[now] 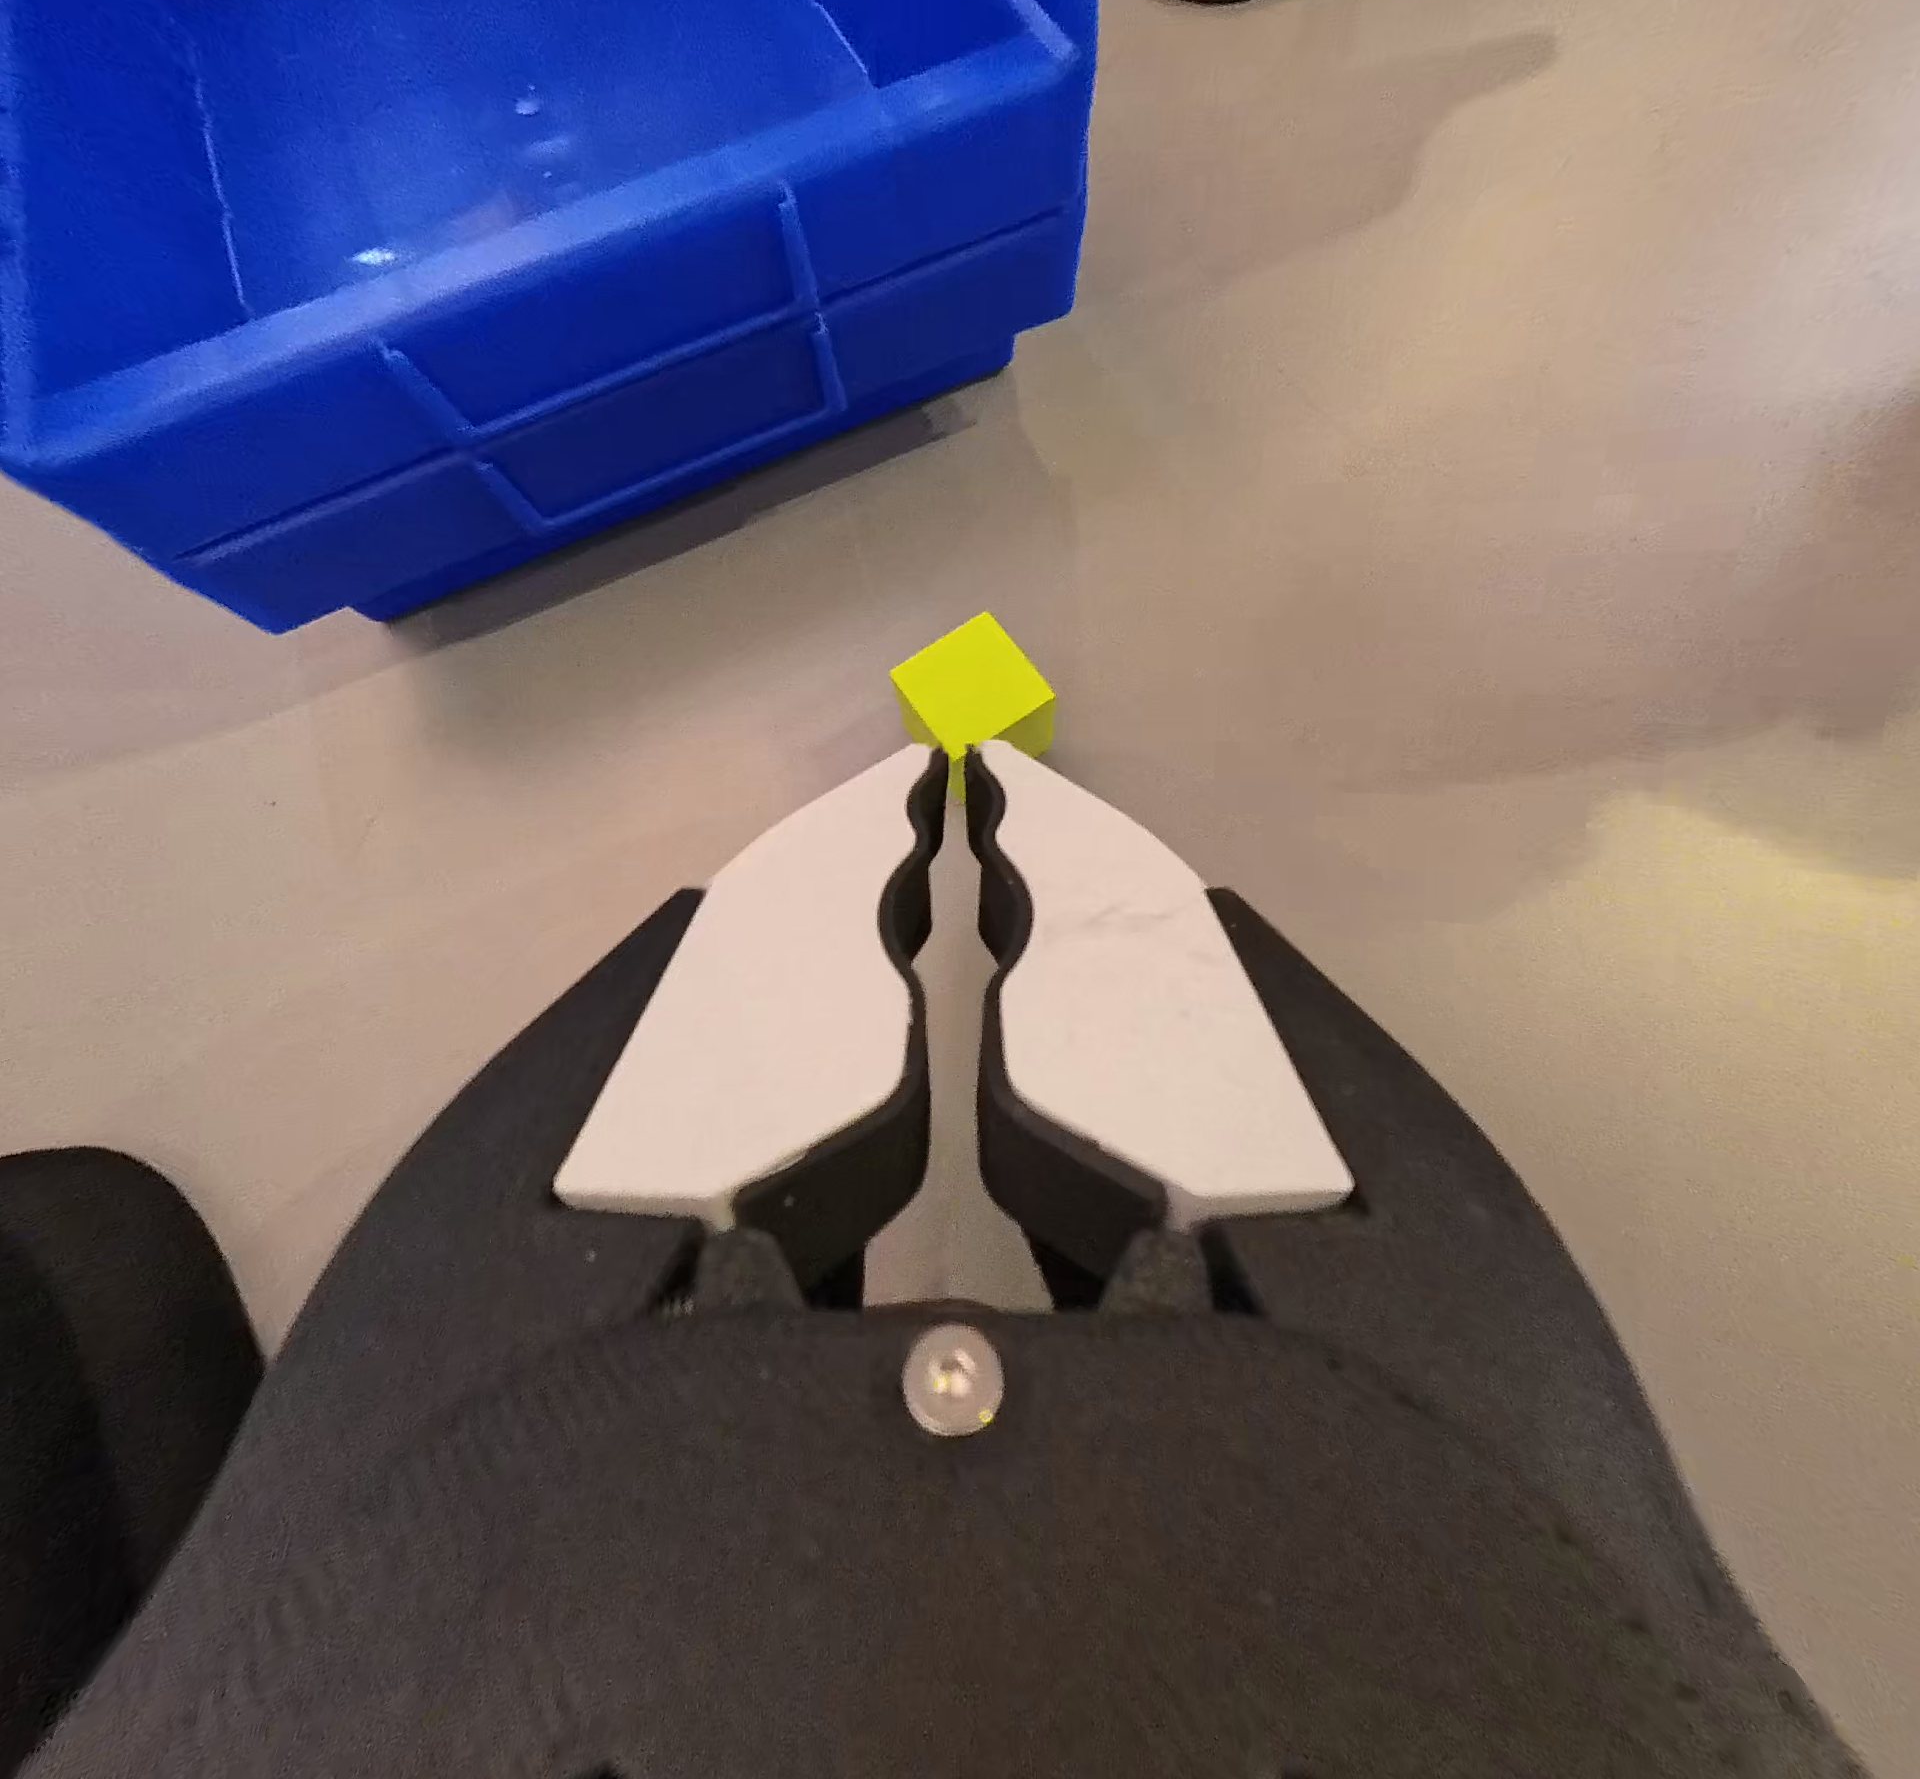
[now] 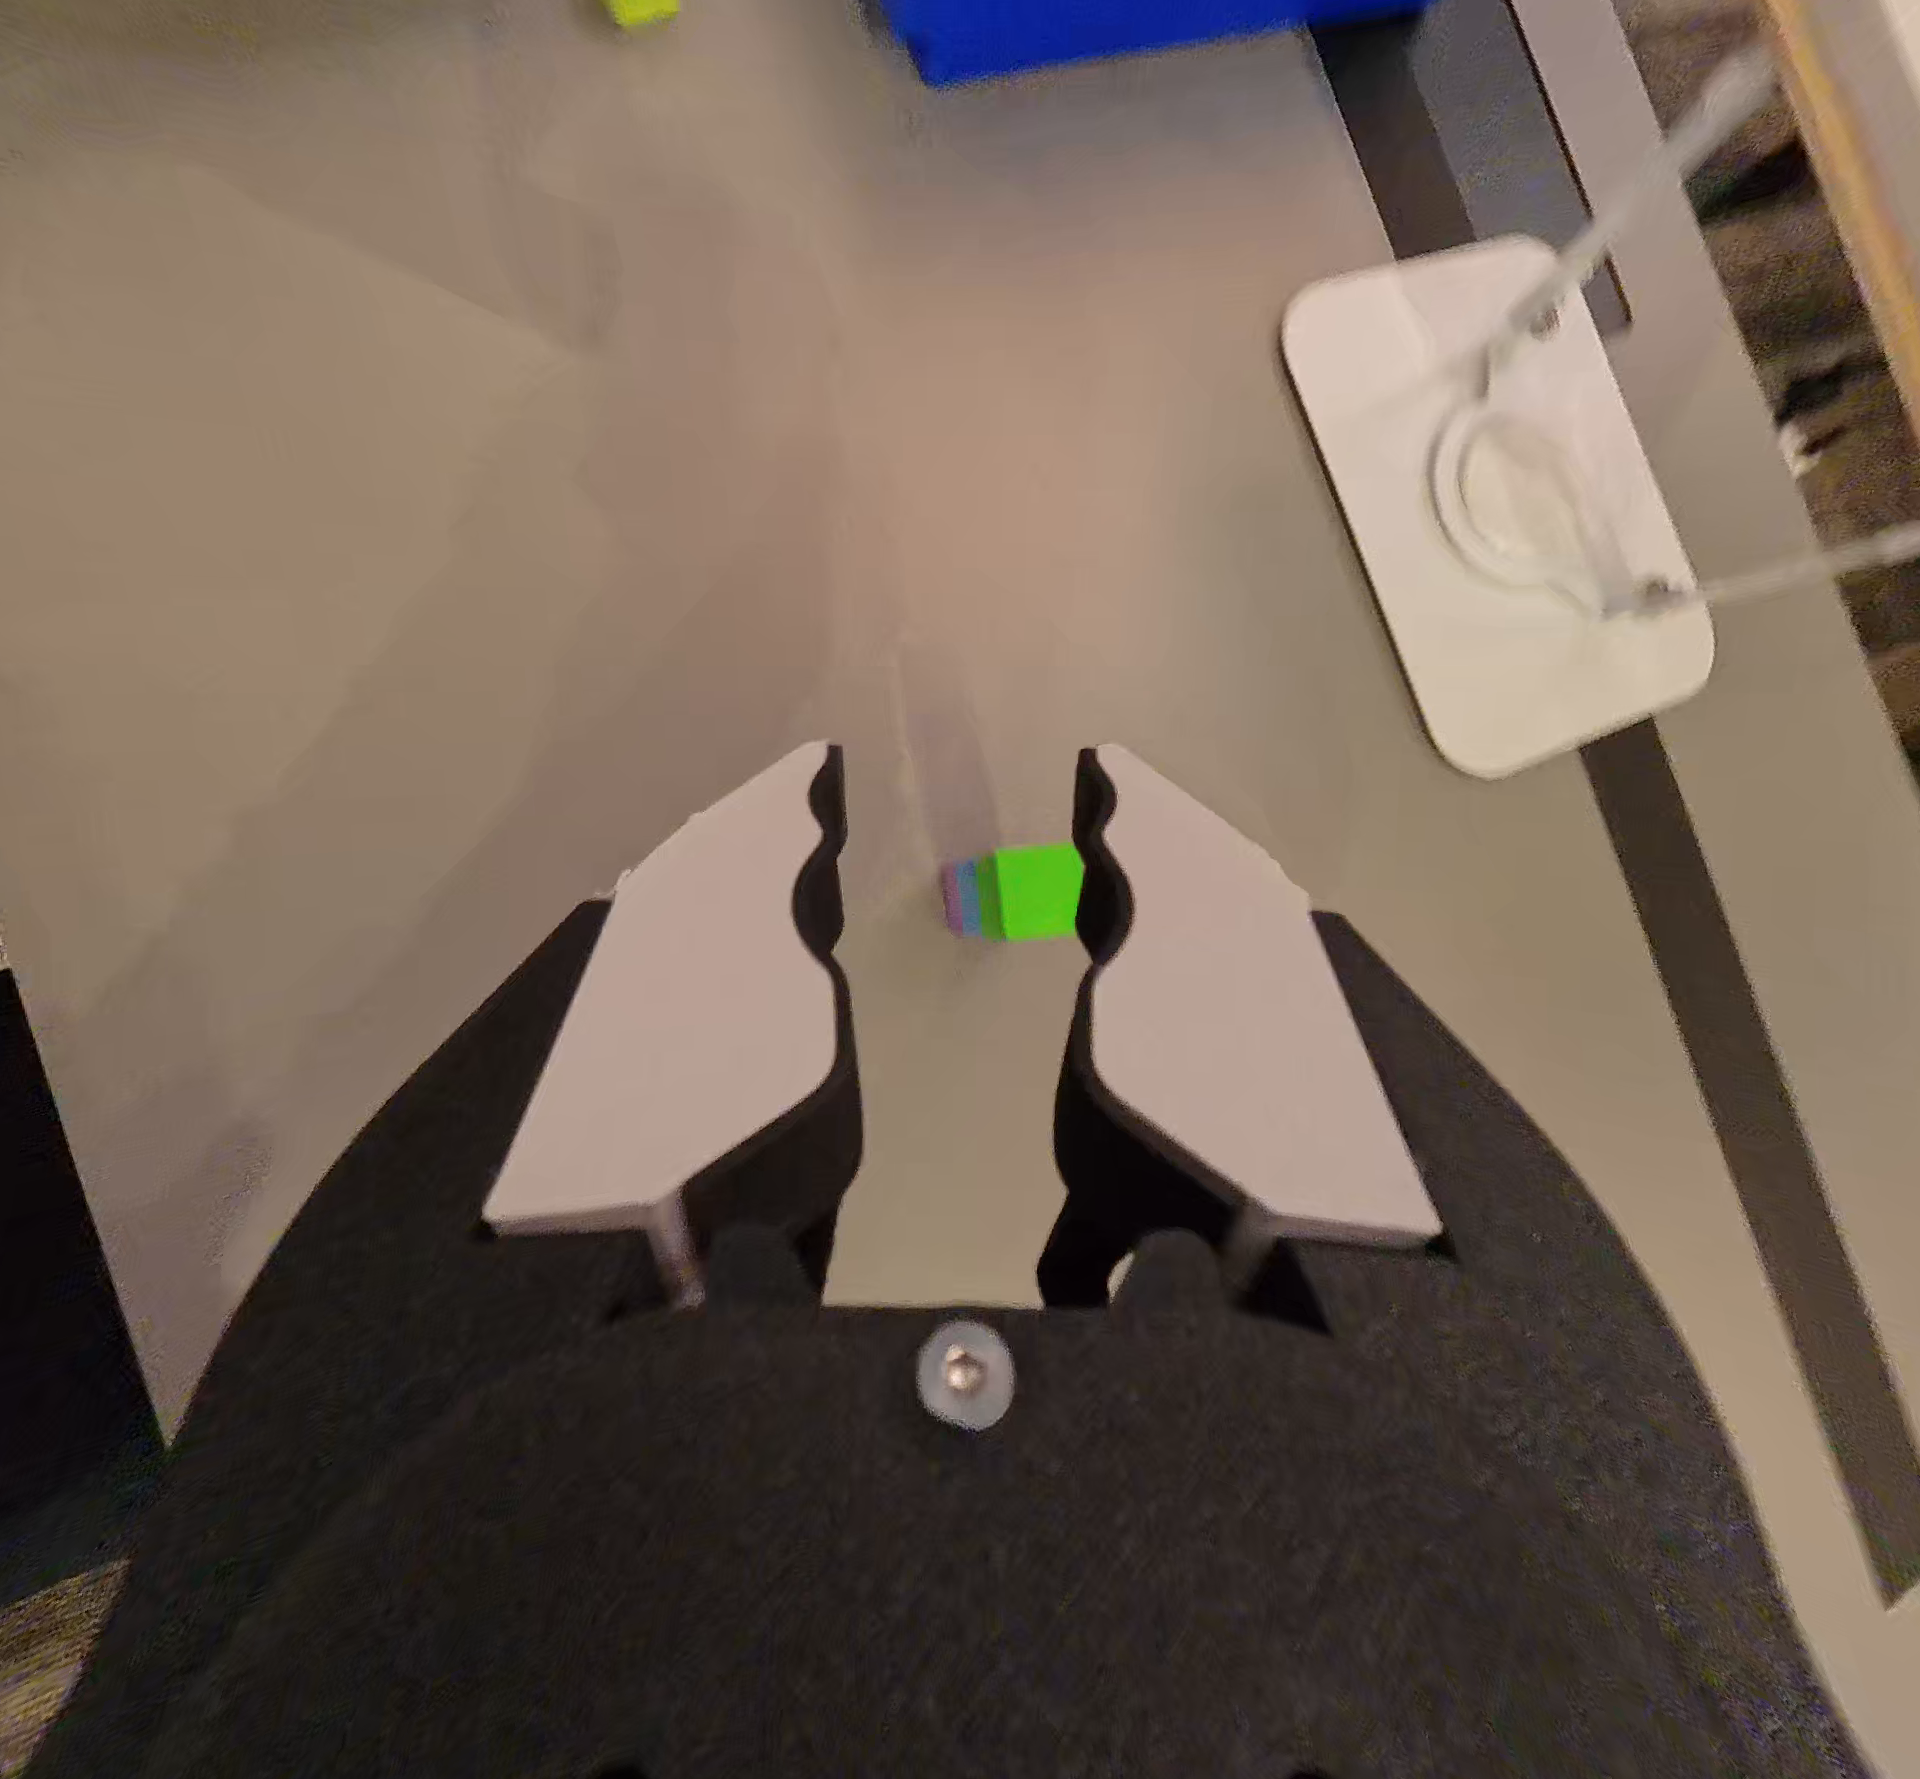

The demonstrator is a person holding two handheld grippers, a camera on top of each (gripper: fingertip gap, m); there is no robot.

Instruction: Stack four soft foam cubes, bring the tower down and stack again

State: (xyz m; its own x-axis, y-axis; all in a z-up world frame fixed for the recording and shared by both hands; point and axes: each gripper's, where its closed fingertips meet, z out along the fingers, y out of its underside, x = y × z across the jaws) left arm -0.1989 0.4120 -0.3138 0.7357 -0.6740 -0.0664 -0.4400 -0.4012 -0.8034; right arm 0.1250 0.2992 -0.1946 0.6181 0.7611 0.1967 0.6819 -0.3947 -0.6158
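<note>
While the left gripper (image 1: 958,758) hangs over the table (image 1: 1455,586) with its fingers nearly closed on nothing, a yellow cube (image 1: 971,685) rests just past its tips, near a blue bin (image 1: 582,202). The right gripper (image 2: 956,773) is spread wide above a stack of green (image 2: 1029,890), blue and purple cubes; neither pad presses on it. A white stand base (image 2: 1496,503) sits to the right.

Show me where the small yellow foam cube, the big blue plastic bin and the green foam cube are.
Yellow foam cube (image 1: 971,680), left wrist view, on its top face.
Blue plastic bin (image 1: 623,264), left wrist view, on its front rim.
Green foam cube (image 2: 1034,890), right wrist view, on its top face.
</note>
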